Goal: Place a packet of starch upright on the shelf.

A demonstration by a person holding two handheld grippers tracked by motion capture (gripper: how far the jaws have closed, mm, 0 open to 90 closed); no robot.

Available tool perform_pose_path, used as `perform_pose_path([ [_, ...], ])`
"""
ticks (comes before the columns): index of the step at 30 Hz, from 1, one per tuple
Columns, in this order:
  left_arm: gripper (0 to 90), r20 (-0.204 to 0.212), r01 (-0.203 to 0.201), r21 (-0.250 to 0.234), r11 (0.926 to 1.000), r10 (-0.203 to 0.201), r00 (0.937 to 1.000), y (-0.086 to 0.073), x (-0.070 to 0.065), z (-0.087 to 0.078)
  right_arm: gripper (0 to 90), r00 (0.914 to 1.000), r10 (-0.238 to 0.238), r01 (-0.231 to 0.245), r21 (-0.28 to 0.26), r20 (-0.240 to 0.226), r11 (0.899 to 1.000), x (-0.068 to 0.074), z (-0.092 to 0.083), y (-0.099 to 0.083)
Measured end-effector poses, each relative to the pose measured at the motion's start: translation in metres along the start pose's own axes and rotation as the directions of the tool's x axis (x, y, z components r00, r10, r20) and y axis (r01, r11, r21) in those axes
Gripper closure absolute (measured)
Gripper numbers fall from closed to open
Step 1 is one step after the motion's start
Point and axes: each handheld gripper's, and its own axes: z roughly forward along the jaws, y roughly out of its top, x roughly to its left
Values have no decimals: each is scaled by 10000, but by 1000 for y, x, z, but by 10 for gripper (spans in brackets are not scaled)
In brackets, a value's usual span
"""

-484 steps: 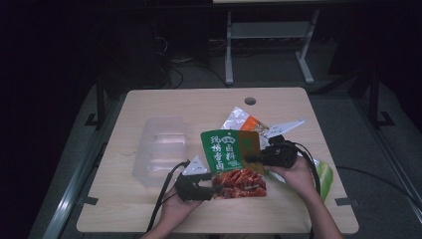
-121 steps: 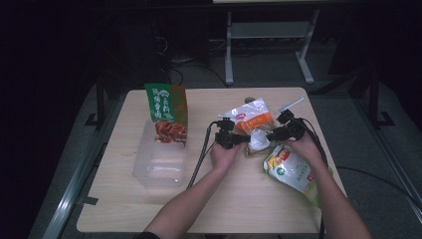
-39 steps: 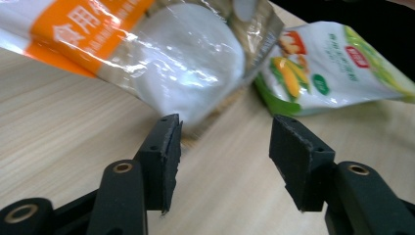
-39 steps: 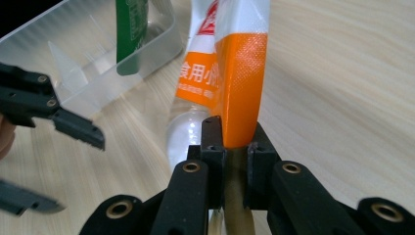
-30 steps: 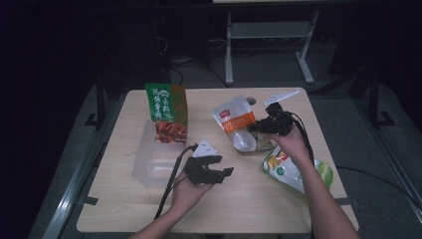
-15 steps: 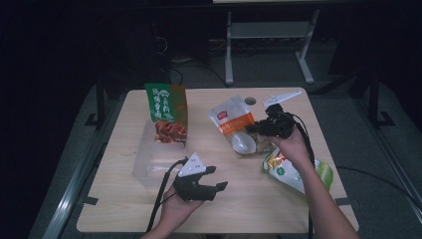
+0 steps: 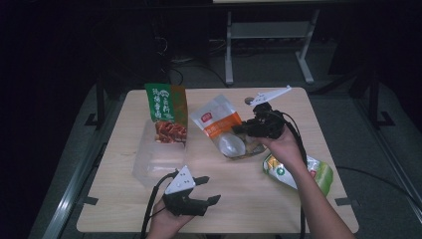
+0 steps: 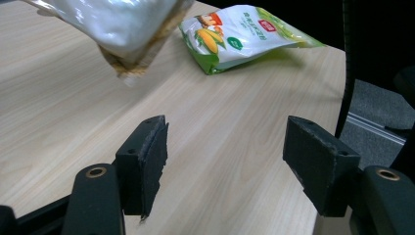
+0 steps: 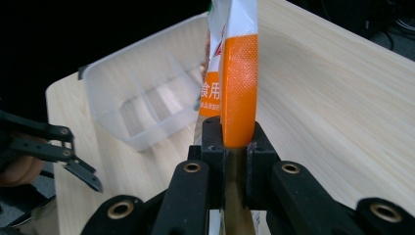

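The orange-and-white pouch (image 7: 222, 130) hangs above the tabletop (image 7: 249, 199), between the clear plastic bin (image 7: 159, 159) and the green corn bag (image 7: 298, 172). The right gripper (image 7: 244, 129) is clenched on its edge. Its long axis slants, top toward the bin. Held by one seam, it could swing or slip, I'd say. The left gripper (image 7: 208, 191) is released, its jaws just widening, nothing between.

orange-white pouch (image 7: 219, 125) lifted above table, edge clamped
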Motion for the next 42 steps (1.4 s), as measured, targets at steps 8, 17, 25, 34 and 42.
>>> perform_pose_path([
  [8, 315, 4, 91, -163, 9998, -91, 10000, -5, 0, -6, 825, 9957, -585, 583, -54, -718, 9983, 22, 17, 36],
  [17, 308, -7, 122, -383, 9992, -122, 9999, -9, 2, -13, 825, 9865, -1099, 1082, -204, -1215, 9939, 39, 46, 71],
  [25, 305, -125, -126, -325, 9994, 122, 9998, -10, 2, -18, 825, 9770, -1469, 1443, -283, -1543, 9891, 50, 87, 94],
  [34, 304, -17, 113, -402, 9991, -114, 9999, -12, 2, -19, 824, 9731, -1167, 1145, -227, -1986, 9932, 58, 137, 99],
  [42, 303, 30, -4, -292, 9996, 4, 10000, -13, 4, -17, 824, 9729, -850, 806, -288, -2151, 9963, 59, 175, 93],
])
